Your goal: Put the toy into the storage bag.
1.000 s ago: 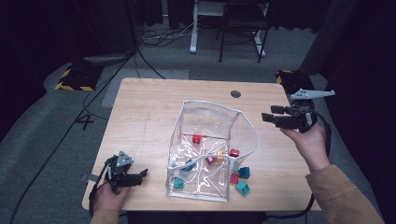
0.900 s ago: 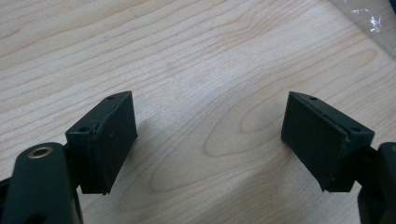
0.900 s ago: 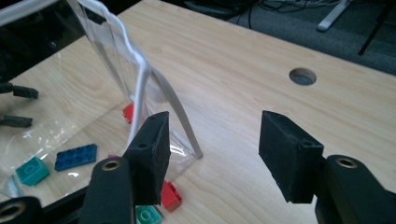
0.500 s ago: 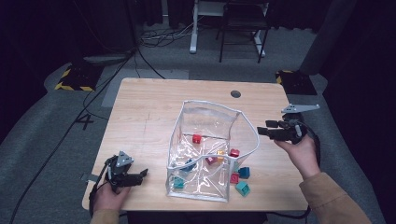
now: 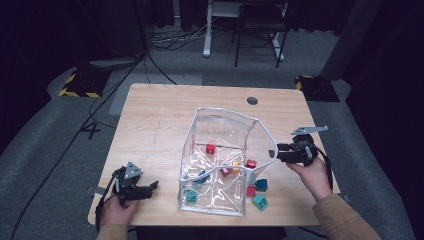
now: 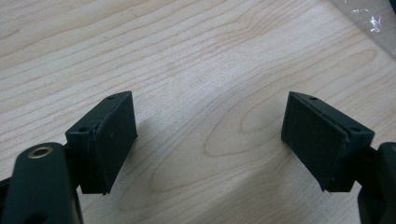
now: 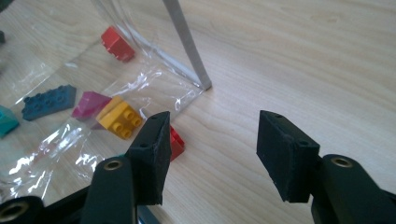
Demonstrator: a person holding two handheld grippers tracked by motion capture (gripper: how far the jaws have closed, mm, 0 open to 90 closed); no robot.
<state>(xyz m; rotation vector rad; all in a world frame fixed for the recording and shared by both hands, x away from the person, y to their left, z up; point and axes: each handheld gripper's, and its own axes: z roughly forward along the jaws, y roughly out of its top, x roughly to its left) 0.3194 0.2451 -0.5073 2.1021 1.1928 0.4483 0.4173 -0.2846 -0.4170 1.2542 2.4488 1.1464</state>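
High view: right tool (image 5: 272, 150), jaws spread and just closing slightly on nothing, points level at the clear bag (image 5: 220, 165).

A bag (image 5: 220, 165) is standing in the middle of the counter (image 5: 160, 120), holding several bricks (image 5: 211, 148), while more bricks (image 5: 259, 201) are lying just outside its near right corner. The left gripper (image 5: 150, 187) is sitting near the counter's near left corner, well apart from the bag. The right gripper (image 5: 272, 152) is hovering just right of the bag's rim.
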